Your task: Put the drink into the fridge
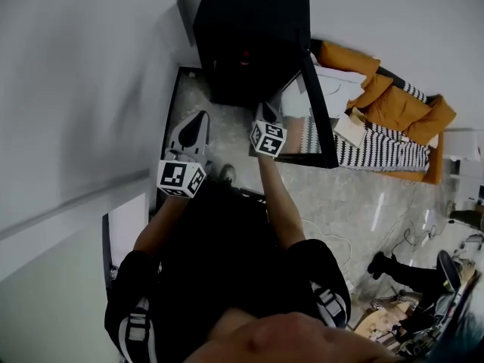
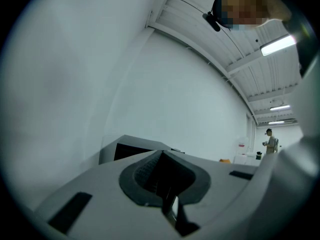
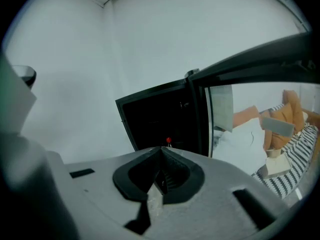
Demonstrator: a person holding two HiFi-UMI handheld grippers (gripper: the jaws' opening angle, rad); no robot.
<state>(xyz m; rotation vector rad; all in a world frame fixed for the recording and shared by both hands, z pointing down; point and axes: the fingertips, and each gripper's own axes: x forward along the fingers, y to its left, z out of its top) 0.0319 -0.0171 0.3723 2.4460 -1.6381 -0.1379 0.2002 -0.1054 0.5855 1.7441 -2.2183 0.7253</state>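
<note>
Left tongs [image 1: 195, 127] and right tongs [image 1: 268, 116] are both sitting fully closed, gripping nothing, near the black fridge [image 1: 253, 36]. Red-capped drink [image 3: 168, 142] is standing inside it. Placing looks done; closing the open glass door [image 1: 318, 104], at right, is probably coming next.

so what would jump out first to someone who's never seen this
The black fridge stands at top centre of the head view, its glass door swung open, with a small red-capped drink inside. In front of it the left claw and right claw are both shut and empty. To the right lies an orange sofa with a striped blanket.
</note>
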